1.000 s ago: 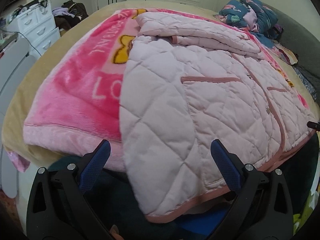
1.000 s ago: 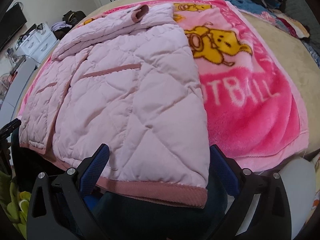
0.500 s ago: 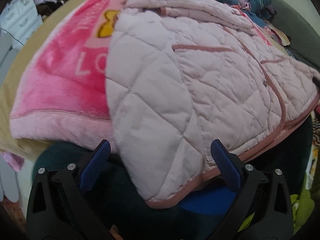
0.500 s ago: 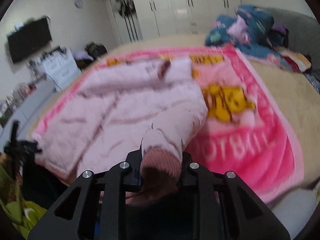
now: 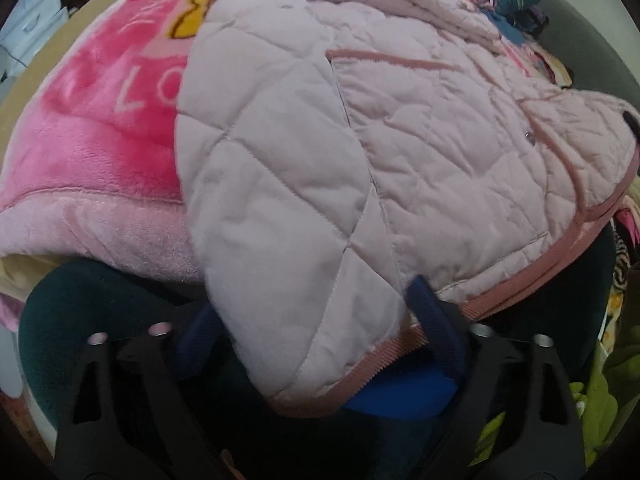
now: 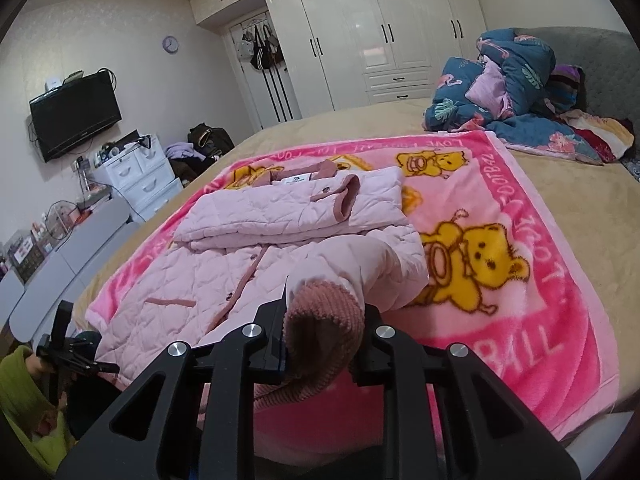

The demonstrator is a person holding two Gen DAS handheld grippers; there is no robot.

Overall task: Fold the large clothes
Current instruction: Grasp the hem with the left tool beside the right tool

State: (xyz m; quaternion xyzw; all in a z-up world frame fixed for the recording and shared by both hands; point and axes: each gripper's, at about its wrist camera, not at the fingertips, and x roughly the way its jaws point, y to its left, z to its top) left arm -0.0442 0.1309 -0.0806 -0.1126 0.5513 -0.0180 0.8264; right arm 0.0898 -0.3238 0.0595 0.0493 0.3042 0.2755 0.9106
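A pale pink quilted jacket (image 5: 360,140) (image 6: 224,280) lies on a pink teddy-bear blanket (image 5: 100,140) (image 6: 500,280), sleeves folded across its top. My right gripper (image 6: 324,320) is shut on the ribbed dusky-pink hem at the jacket's near right corner and holds it raised above the blanket. My left gripper (image 5: 316,320) points down at the hem's other corner. Its jaws are closing, and the quilted corner hangs between the blue pads (image 5: 436,320), not visibly pinched. In the right wrist view the left gripper (image 6: 60,344) shows at the bed's near left edge.
The blanket sits on a beige bed (image 6: 600,220). A heap of dark floral bedding (image 6: 512,92) lies by the grey headboard. White drawers (image 6: 136,176), a wall TV (image 6: 74,114) and a wardrobe (image 6: 380,40) stand beyond. A green sleeve (image 6: 24,392) is at lower left.
My right gripper shut on the hem corner and lifted it off the blanket. My left gripper sank closer to the other corner, and its jaws have narrowed around it.
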